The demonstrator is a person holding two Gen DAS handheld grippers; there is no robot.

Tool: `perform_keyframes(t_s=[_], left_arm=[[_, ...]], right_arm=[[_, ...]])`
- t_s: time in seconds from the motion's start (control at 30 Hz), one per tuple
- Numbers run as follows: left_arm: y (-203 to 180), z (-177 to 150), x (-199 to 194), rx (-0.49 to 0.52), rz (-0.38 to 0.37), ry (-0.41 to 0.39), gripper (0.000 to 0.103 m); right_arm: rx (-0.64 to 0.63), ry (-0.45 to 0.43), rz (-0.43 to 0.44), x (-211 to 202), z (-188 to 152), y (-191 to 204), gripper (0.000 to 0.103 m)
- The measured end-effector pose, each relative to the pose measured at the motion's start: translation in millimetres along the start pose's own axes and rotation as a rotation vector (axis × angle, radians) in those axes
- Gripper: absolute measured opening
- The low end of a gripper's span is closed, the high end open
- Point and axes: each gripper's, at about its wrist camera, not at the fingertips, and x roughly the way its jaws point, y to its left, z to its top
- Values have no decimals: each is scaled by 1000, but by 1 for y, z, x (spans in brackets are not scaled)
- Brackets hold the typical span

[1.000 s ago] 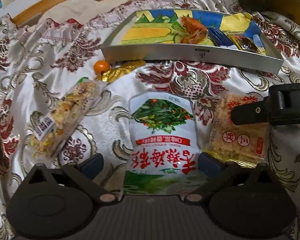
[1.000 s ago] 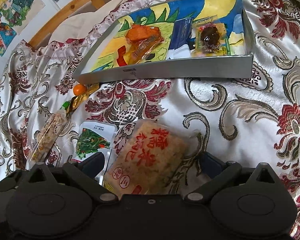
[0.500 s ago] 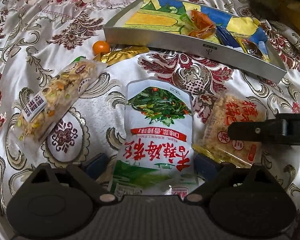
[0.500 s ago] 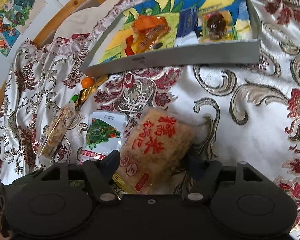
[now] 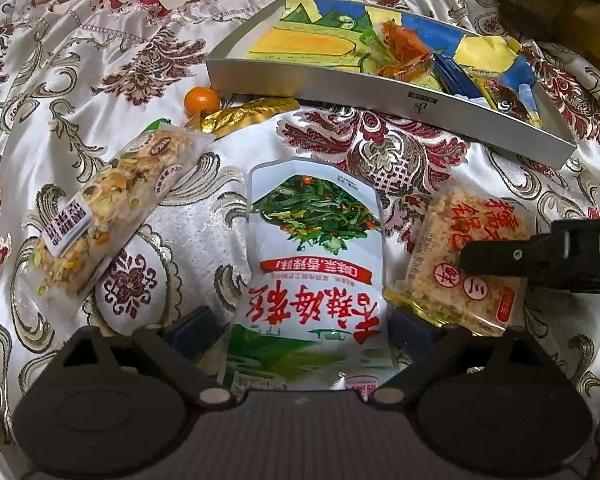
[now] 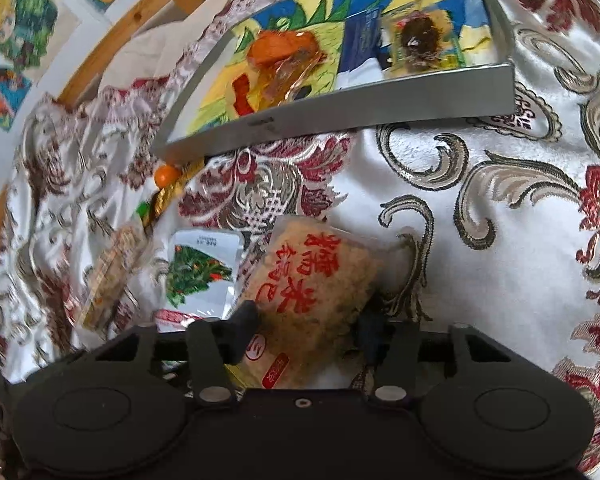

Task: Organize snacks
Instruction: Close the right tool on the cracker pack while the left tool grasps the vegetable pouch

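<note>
A: Our right hand-held gripper [image 6: 306, 322] has just been closing, and its jaws now pinch the rice cracker packet [image 6: 312, 296], which lies on the cloth near the tray [image 6: 340, 126].

B: And our left hand-held gripper [image 5: 304, 326] is open around the green pouch [image 5: 312, 264], not pressing it.

A: We think the slippery wrapper could slide out when lifted, because the grip is only at its near end.

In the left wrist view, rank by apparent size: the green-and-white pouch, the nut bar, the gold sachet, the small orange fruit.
1. green-and-white pouch, nearest the camera, so flattered
2. nut bar
3. gold sachet
4. small orange fruit
</note>
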Motion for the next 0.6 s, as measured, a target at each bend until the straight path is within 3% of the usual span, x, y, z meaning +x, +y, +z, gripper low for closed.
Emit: perform_keyframes(t_s=[0.23,0.3,0.4,0.6], left_arm=[[1,0,-2,-5,6,-31,80],[1,1,-1,-1,6,-36,78],[1,2,0,0,5,-38,77],[1,2,2,8,16,-45,73]], right_arm=[[5,-34,70,-5,2,3,37],[16,-31,93,-3,4,2,38],[51,1,101,8,7,-4,48],[44,2,102,19,10,1,47]])
